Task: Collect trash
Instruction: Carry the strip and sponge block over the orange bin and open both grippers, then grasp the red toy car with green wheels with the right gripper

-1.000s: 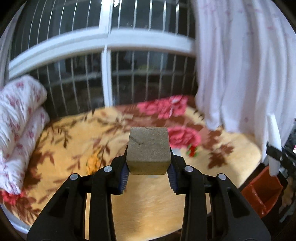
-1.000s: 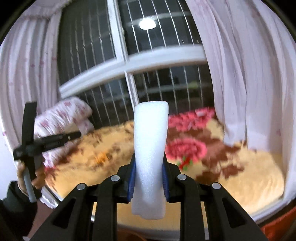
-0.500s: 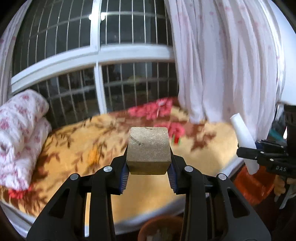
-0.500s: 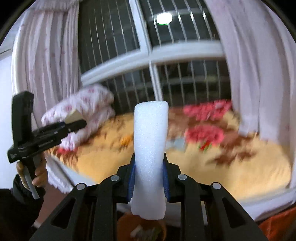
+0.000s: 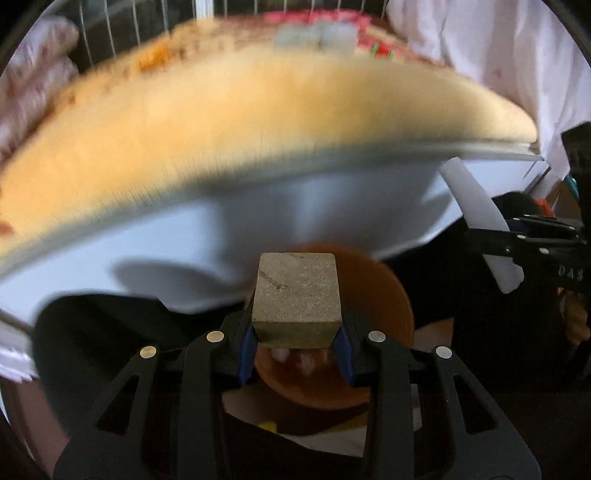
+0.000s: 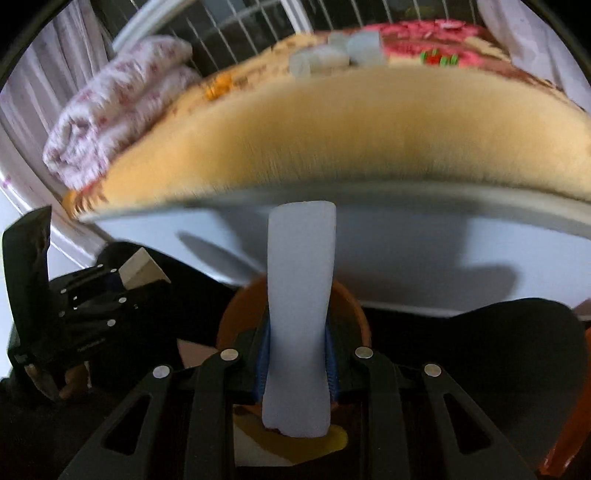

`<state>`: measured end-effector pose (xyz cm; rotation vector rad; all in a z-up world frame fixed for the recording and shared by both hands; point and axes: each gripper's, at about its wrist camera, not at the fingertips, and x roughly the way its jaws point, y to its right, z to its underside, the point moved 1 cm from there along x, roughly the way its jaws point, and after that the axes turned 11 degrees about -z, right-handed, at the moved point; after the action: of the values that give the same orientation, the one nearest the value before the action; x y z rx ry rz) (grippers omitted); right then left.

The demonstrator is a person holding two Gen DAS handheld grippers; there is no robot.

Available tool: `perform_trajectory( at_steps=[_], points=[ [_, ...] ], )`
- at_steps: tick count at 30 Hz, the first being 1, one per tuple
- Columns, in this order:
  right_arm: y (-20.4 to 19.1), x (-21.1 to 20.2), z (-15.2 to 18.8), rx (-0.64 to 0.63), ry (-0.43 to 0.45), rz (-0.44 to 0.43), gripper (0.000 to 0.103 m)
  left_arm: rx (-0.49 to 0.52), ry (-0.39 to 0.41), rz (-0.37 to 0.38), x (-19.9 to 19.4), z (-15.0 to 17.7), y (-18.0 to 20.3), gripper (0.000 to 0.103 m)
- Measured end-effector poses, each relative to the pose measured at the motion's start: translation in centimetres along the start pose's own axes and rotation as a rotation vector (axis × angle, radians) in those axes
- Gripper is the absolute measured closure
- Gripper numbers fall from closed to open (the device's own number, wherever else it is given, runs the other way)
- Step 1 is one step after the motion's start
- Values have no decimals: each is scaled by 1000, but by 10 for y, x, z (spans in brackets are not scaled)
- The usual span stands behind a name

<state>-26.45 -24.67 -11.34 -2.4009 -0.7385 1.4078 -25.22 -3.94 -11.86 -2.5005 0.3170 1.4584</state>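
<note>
My left gripper (image 5: 295, 349) is shut on a tan foam cube (image 5: 296, 297) and holds it above an orange round bin (image 5: 384, 295) on the floor below the bed edge. My right gripper (image 6: 297, 363) is shut on a long white foam strip (image 6: 300, 314) and holds it upright over the same orange bin (image 6: 240, 310). The right gripper with its white strip (image 5: 484, 225) shows at the right of the left wrist view. The left gripper with the cube (image 6: 138, 273) shows at the left of the right wrist view. Several pale foam pieces (image 6: 336, 51) lie far back on the bed.
A bed with a yellow flowered blanket (image 5: 240, 110) and a white side panel (image 5: 258, 221) fills the upper half. A rolled pink-and-white quilt (image 6: 110, 118) lies at its left end. White curtains (image 5: 498, 55) hang at the right. The window bars (image 6: 258, 26) are behind.
Both grippers have tipped down and dropped from above the bed to below its edge, over the orange bin. Each still holds its piece.
</note>
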Motion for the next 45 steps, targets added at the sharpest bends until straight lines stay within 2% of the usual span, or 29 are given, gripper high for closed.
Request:
perform_trajectory(
  at_steps=[4, 7, 9, 10, 11, 12, 13, 22, 27, 30, 31, 32, 36, 41, 45],
  points=[
    [4, 21, 5, -2, -78, -7, 78, -13, -84, 13, 24, 2, -5, 69],
    [3, 34, 4, -15, -118, -13, 78, 0, -115, 15, 33, 4, -4, 69],
    [2, 43, 4, -21, -144, -24, 73, 12, -138, 16, 38, 5, -3, 68],
    [1, 47, 5, -25, -159, -31, 72, 20, -157, 16, 42, 6, -2, 60],
    [0, 54, 6, -34, -184, -31, 57, 26, -174, 6, 45, 7, -2, 42],
    [-1, 58, 7, -41, -196, -25, 39, 27, -183, -10, 48, 8, -2, 34],
    [-2, 62, 8, -52, -200, -9, 38, 24, -180, -12, 48, 9, -4, 29],
    [6, 55, 10, -35, -188, 8, 40, -20, -172, 6, 44, 6, -16, 27],
    [3, 17, -4, -36, -127, -13, 43, -24, -72, 5, 16, -11, -19, 27],
    [-6, -19, -33, -91, -44, -9, 43, -36, 36, 25, -16, -30, -24, 27],
    [-6, -35, -49, -106, -3, -8, 43, -42, 82, 32, -29, -40, -27, 24],
    [-2, -43, -61, -108, 20, -7, 43, -48, 125, 29, -40, -48, -29, 21],
    [22, -81, -124, -84, 143, 43, 43, -71, 258, 0, -72, -80, -35, 20],
    [70, -94, -198, 45, 238, 97, 43, -129, 302, 19, -78, -97, -37, 20],
    [98, -68, -248, 121, 246, 161, 43, -146, 298, 39, -76, -99, -32, 18]
  ],
)
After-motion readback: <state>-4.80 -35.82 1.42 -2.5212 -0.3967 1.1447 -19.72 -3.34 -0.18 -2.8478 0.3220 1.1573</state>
